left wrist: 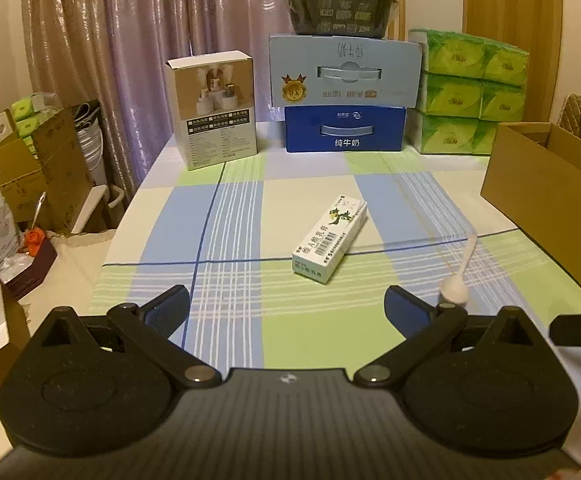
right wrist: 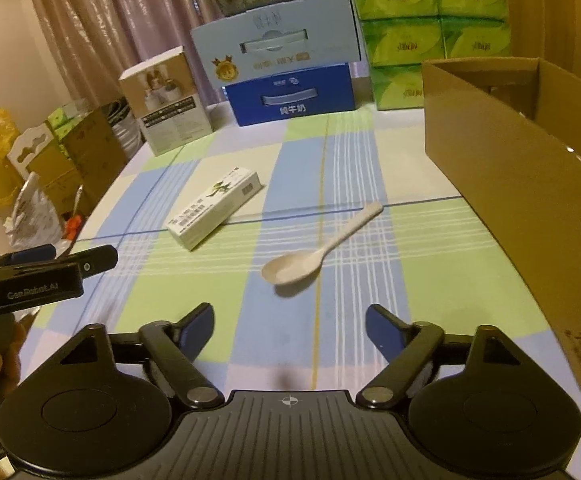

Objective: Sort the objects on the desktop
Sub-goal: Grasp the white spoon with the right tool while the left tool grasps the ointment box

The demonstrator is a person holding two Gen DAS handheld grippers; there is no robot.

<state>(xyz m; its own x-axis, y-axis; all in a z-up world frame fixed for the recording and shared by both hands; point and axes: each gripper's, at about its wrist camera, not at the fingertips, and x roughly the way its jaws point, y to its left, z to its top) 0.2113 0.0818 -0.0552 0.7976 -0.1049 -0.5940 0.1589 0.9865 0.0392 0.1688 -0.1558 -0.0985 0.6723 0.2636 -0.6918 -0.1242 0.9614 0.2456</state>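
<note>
Both grippers, left gripper (left wrist: 286, 306) and right gripper (right wrist: 289, 326), have fingers spread apart, nothing between them. White spoon (right wrist: 314, 254) lies near a medicine carton (right wrist: 214, 208), maybe ointment; cardboard box (right wrist: 502, 184) stands open.

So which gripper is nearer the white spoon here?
Right. The right gripper points straight at the spoon, which lies just ahead of its open fingers. The left gripper sits off to the spoon's left, aimed at the small carton instead.

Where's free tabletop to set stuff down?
Free: cloth between white box and the back row; strip between spoon and cardboard box. Crowded: back edge, with milk cartons and tissue packs.
</note>
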